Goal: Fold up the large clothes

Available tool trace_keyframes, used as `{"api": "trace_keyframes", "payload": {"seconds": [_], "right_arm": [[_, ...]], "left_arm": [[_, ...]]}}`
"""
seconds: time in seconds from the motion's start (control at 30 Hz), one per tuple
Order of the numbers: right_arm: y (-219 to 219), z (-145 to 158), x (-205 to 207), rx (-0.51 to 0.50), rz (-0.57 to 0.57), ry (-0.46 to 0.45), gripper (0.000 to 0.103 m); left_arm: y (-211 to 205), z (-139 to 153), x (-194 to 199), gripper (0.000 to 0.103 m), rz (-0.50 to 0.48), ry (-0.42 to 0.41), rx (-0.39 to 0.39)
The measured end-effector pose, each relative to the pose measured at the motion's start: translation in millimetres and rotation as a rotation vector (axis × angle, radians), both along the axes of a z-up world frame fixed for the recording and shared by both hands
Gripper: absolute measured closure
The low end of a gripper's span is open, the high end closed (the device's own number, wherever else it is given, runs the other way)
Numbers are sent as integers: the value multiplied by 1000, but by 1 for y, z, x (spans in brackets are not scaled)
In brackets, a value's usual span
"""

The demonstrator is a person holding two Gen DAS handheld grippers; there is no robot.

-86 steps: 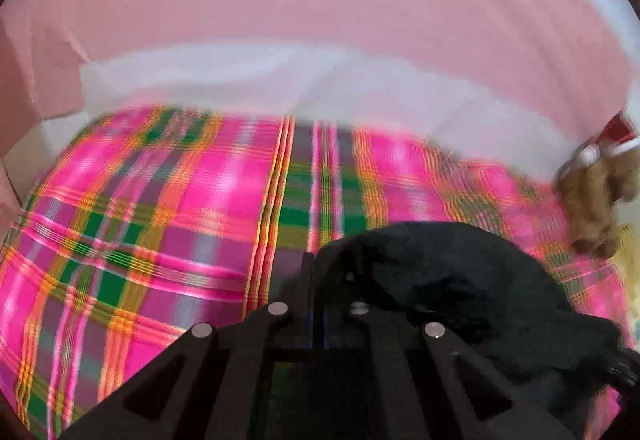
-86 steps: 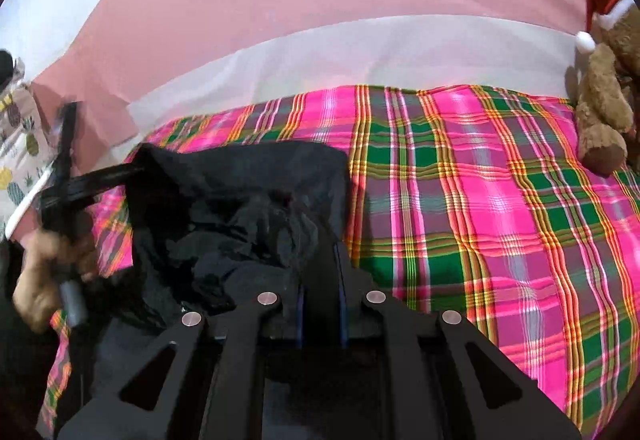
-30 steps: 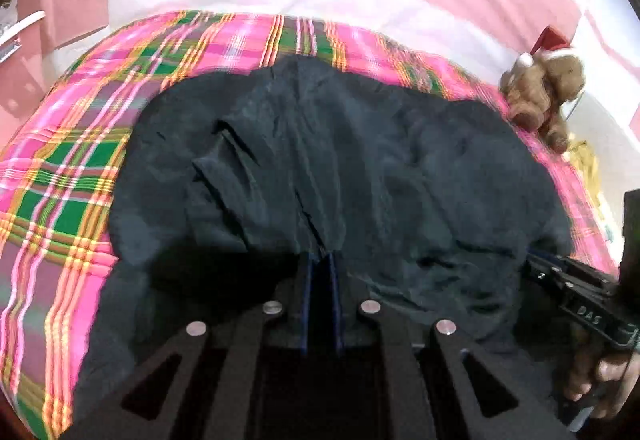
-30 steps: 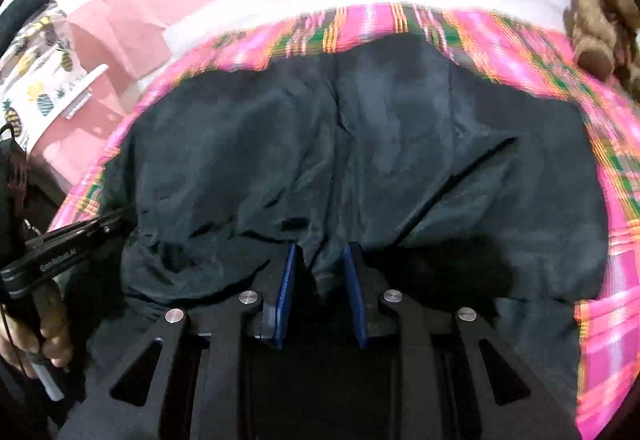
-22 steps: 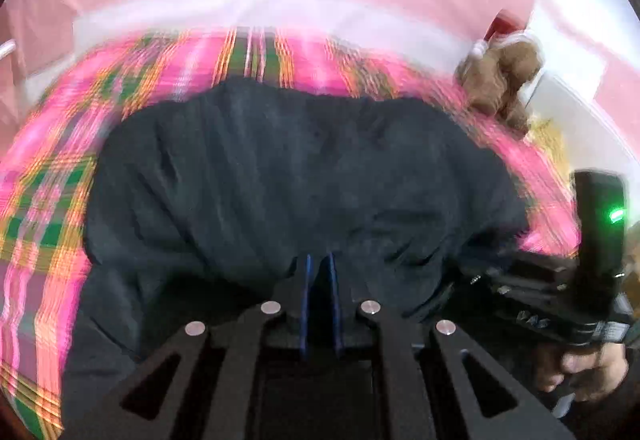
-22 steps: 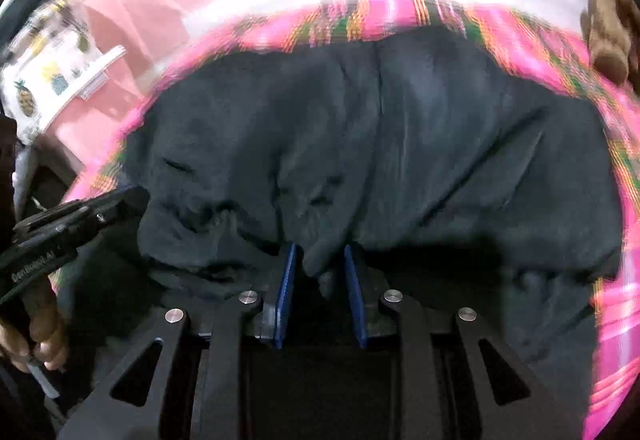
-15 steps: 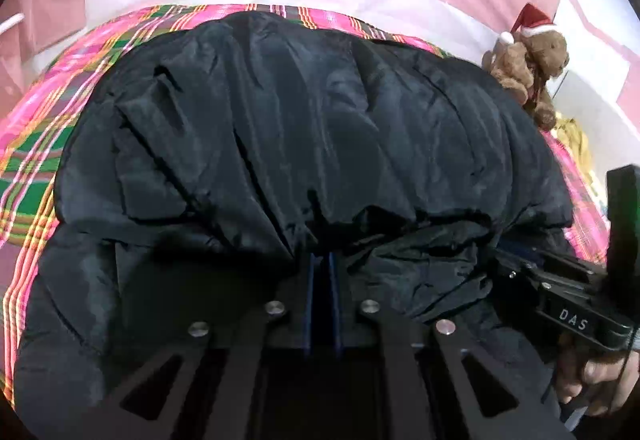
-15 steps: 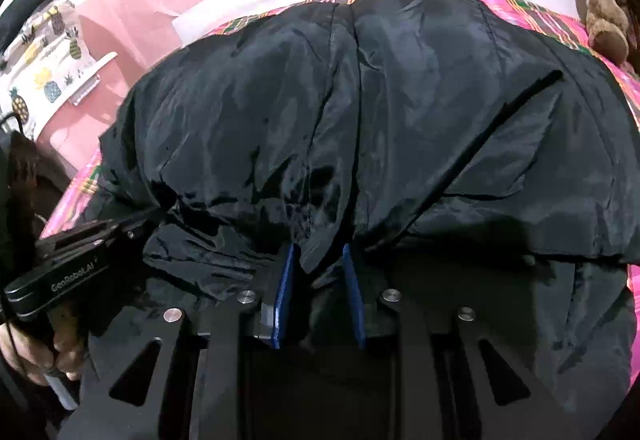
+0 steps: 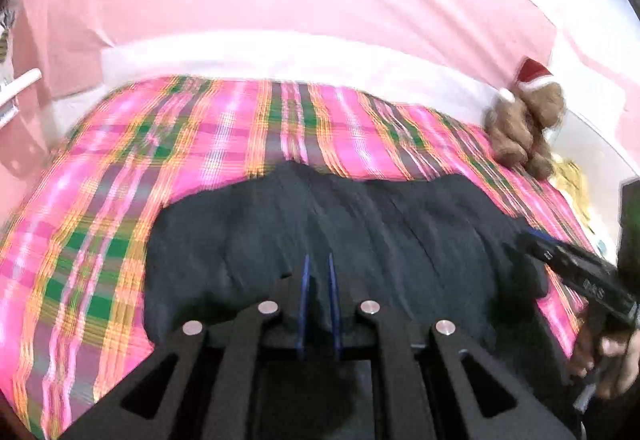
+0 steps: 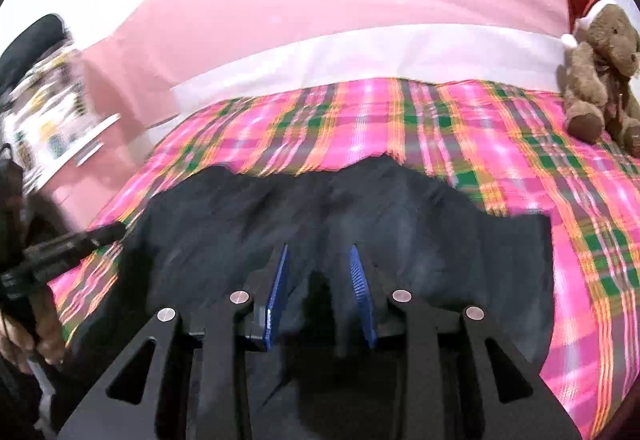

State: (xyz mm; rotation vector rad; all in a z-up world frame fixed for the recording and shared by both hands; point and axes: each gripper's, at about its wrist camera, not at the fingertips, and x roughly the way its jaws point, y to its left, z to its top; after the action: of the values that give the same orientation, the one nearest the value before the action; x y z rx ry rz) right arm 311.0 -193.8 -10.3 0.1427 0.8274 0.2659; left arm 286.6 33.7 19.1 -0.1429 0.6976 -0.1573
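Observation:
A large black garment [image 9: 360, 232] lies on the pink plaid bed cover [image 9: 120, 180], its near edge toward me. My left gripper [image 9: 318, 260] has its blue pads slightly apart with the black cloth's near edge between them. In the right wrist view the same garment [image 10: 400, 216] lies spread. My right gripper [image 10: 318, 252] is open, its blue pads wide apart over the cloth's near edge. The right gripper also shows in the left wrist view [image 9: 576, 276], and the left gripper shows in the right wrist view [image 10: 68, 244].
A brown teddy bear [image 10: 600, 72] with a red Santa hat sits at the bed's far right; it also shows in the left wrist view [image 9: 524, 132]. A pink wall with a white band runs behind the bed. A pineapple-print cloth [image 10: 44, 120] hangs at the left.
The garment was lifted and billowing half a second ago; now it has dropped lower onto the bed. Both grippers have loosened, the right one opening wide.

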Motion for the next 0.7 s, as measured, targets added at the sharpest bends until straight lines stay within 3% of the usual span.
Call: {"api": "trace_keyframes", "payload": {"seconds": [0.07, 0.17, 0.27, 0.33, 0.5, 0.6, 0.7], "right_arm": [[-6, -13, 19, -20, -38, 5, 71], [-19, -49, 37, -48, -91, 58, 71], [-33, -80, 32, -25, -130, 53, 71], [-41, -87, 32, 8, -138, 60, 71], [-39, -68, 35, -48, -129, 91, 71], [-44, -35, 36, -34, -131, 15, 69], [-35, -15, 57, -4, -104, -5, 69]], "left_arm": [[6, -10, 31, 92, 52, 14, 8], [15, -47, 62, 92, 122, 64, 26], [25, -87, 61, 94, 128, 72, -22], [19, -93, 56, 94, 129, 46, 2], [24, -72, 51, 95, 118, 90, -15], [27, -36, 48, 95, 106, 29, -13], [18, -10, 68, 94, 88, -27, -5]]}}
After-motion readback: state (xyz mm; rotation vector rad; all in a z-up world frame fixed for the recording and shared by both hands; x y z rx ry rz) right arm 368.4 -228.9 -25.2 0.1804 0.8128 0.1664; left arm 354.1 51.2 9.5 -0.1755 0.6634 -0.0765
